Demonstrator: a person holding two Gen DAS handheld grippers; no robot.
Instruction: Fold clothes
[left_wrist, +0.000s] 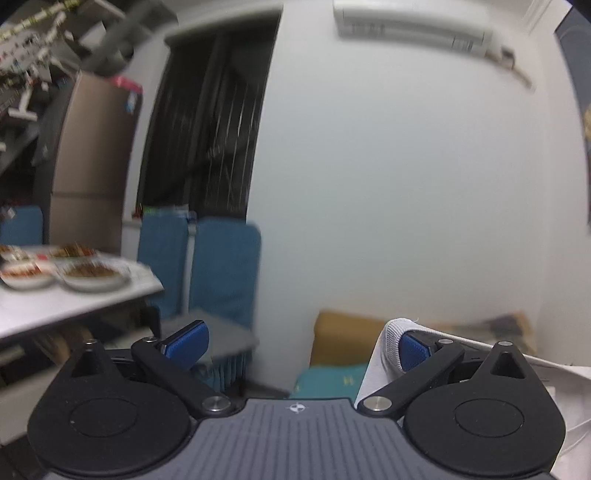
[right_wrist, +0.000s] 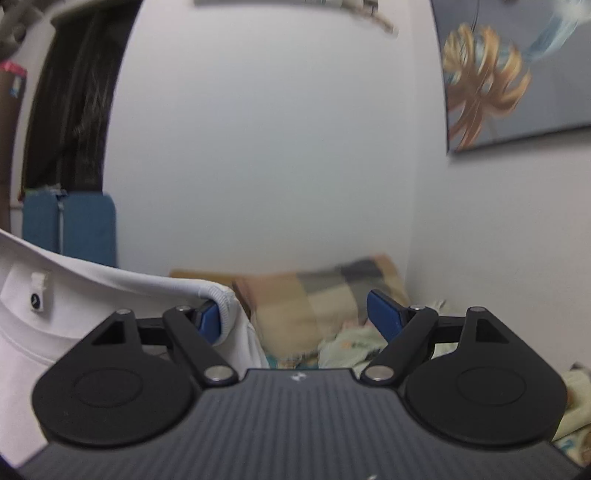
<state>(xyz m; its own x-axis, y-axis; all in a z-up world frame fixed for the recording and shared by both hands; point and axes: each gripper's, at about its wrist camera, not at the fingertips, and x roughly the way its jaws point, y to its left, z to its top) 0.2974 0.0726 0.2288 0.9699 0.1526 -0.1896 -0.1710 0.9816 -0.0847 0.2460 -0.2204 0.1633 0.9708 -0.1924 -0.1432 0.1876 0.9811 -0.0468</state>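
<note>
A white garment with a ribbed hem hangs between my two grippers. In the left wrist view its hem (left_wrist: 391, 341) is draped over the right blue finger pad (left_wrist: 415, 350) of my left gripper (left_wrist: 301, 345), whose jaws stand wide apart. In the right wrist view the white garment (right_wrist: 92, 295) spreads to the left, with a small tag, and its ribbed edge hooks over the left blue pad (right_wrist: 208, 319) of my right gripper (right_wrist: 295, 317), also wide apart. Both grippers are raised and point at the wall.
A white table (left_wrist: 74, 299) with bowls of food stands at left, blue chairs (left_wrist: 221, 266) behind it. A checked pillow (right_wrist: 317, 295) and pale bedding (right_wrist: 351, 347) lie below the right gripper. A picture (right_wrist: 517, 74) hangs on the wall.
</note>
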